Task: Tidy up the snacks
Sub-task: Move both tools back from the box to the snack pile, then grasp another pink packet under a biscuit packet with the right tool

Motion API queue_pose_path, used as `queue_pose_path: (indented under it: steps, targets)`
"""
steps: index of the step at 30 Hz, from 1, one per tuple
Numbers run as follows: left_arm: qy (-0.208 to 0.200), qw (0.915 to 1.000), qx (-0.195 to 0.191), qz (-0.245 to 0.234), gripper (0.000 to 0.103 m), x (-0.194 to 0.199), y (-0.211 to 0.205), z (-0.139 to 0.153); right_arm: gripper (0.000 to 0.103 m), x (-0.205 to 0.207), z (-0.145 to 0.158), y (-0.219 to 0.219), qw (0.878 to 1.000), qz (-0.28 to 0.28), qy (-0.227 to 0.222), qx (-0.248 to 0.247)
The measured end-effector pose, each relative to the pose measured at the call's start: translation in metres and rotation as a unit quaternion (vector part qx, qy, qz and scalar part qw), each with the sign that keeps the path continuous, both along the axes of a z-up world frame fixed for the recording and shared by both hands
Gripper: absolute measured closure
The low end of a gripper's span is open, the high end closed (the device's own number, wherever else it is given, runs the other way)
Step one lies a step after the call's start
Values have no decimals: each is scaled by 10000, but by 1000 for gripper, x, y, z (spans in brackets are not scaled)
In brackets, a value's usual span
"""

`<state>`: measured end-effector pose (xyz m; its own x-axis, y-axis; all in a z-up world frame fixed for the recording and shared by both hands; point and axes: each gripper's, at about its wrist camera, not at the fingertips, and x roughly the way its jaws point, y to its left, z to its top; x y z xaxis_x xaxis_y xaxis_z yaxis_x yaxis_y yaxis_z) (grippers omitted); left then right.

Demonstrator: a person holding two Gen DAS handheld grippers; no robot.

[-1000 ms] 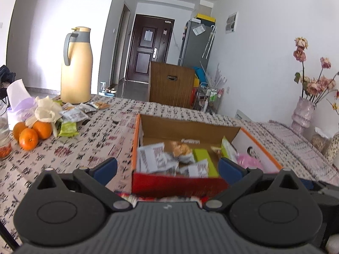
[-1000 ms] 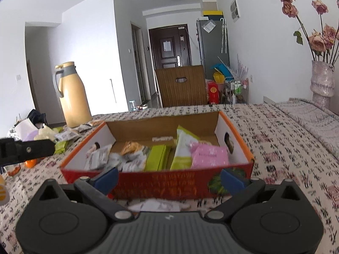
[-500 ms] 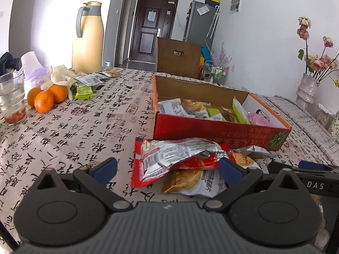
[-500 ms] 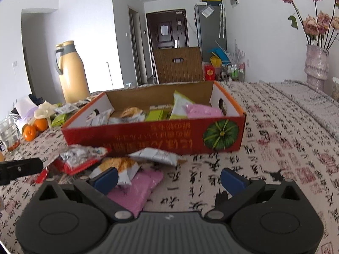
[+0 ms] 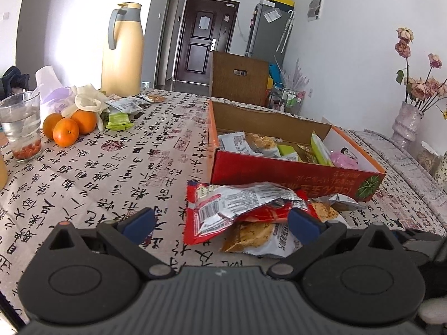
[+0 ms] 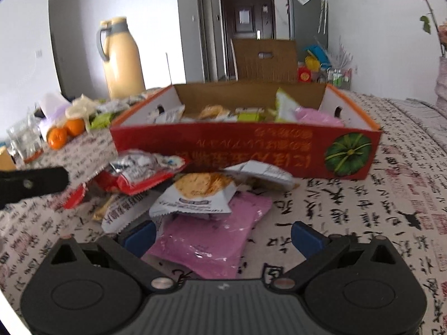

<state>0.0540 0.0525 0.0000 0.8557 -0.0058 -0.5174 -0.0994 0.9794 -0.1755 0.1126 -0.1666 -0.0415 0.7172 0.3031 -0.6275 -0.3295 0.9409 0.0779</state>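
A table covered by a calligraphy-print cloth (image 5: 117, 173) is seen, and on it, towards the far right, a shallow red cardboard box (image 5: 293, 171) is set with its top open, presumably so that snacks can be dropped in; several packets are already lodged inside. At the far left a tall cream thermos (image 5: 123, 53) is stood, with oranges (image 5: 67, 127) and a glass (image 5: 21, 128) kept nearer, well apart from the box. Just in front of the box's near wall a loose heap of snacks is left unsorted: a crumpled red packet (image 5: 237, 209) is laid on top, a white biscuit packet (image 6: 199, 195) is leant over a flat pink packet (image 6: 209, 237). The left gripper (image 5: 220, 223) is held wide open and empty, lined up on the red packet; the right gripper (image 6: 222, 237) is likewise spread wide, nothing gripped, with the pink packet lying between its fingers.
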Motion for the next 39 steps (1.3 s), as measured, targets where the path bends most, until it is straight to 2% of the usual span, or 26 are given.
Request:
queue_pose_path:
  steps: [5, 7, 11, 13, 15, 19, 26, 32, 39]
  targets:
    - [33, 10000, -44, 69, 0, -1, 8, -2, 4, 14, 2, 7, 9992, -398, -11, 16]
    - [46, 9999, -77, 92, 0, 0, 11, -3, 9, 18, -1, 11, 9992, -383, 39, -88]
    - [76, 9999, -119, 96, 0, 1, 13, -5, 12, 17, -8, 17, 9990, -339, 27, -275]
    - [87, 9998, -124, 92, 0, 1, 12, -6, 23, 17, -9, 17, 9990, -322, 18, -320]
    - [95, 9998, -130, 93, 0, 1, 13, -6, 26, 15, -10, 17, 9991, -279, -20, -320]
    - [100, 9998, -120, 122, 0, 0, 12, -5, 42, 10, -8, 16, 9994, -57, -90, -327]
    - [98, 9998, -84, 149, 0, -4, 10, -4, 43, -1, -6, 4, 9992, 25, -165, -355]
    - [105, 9998, -36, 145, 0, -6, 5, -2, 44, -10, -3, -22, 9993, -218, -235, -202]
    - [127, 9999, 49, 86, 0, -6, -5, -1, 44, -19, 13, -51, 9974, -452, -561, 49]
